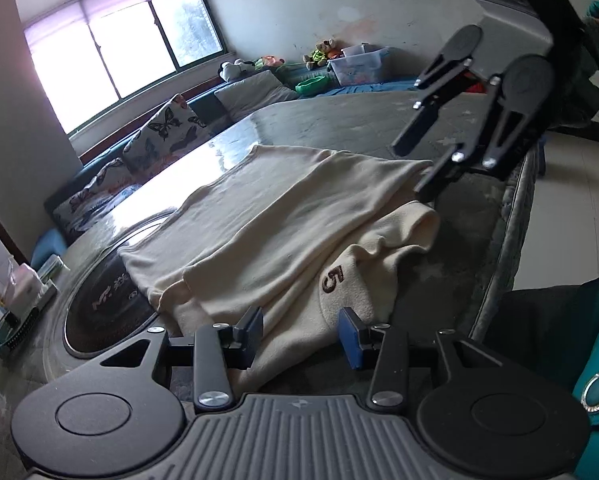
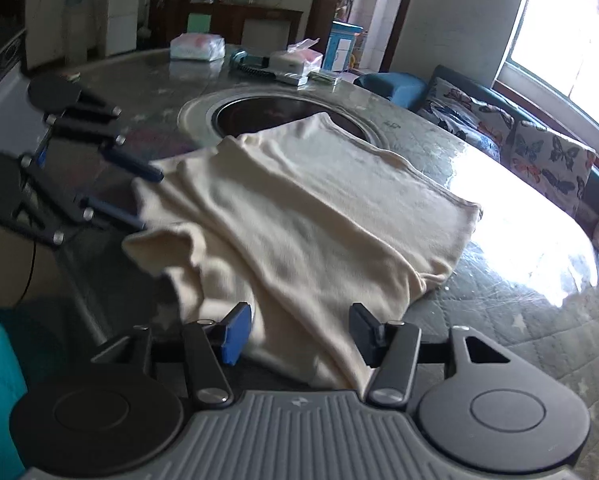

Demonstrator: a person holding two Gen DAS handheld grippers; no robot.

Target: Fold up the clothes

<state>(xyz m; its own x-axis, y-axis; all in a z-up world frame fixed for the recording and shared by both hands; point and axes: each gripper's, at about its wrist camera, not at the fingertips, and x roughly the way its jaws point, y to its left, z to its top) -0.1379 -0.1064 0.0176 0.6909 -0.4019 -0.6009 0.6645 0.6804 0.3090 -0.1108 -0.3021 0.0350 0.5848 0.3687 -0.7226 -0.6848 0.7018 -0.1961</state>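
A cream garment (image 1: 259, 220) (image 2: 299, 208) lies partly folded on the grey marbled table (image 1: 459, 128) (image 2: 499, 300), with a brown "5" patch (image 1: 333, 280) on the lower layer. My left gripper (image 1: 301, 336) (image 2: 151, 200) straddles the near edge of the cloth. Its jaws stand apart and the pads do not press the fabric. My right gripper (image 2: 299, 332) (image 1: 409, 172) is at the garment's other end, open, with cloth lying loose between its fingers.
A dark round inset (image 1: 99, 304) (image 2: 275, 110) sits in the table, partly under the garment. Tissue boxes (image 2: 295, 62) and a blue carton (image 2: 341, 46) stand at the table's far side. A butterfly-cushioned sofa (image 1: 163, 128) (image 2: 539, 156) runs under the window. A teal sleeve (image 1: 595, 360) shows beside the table edge (image 1: 515, 216).
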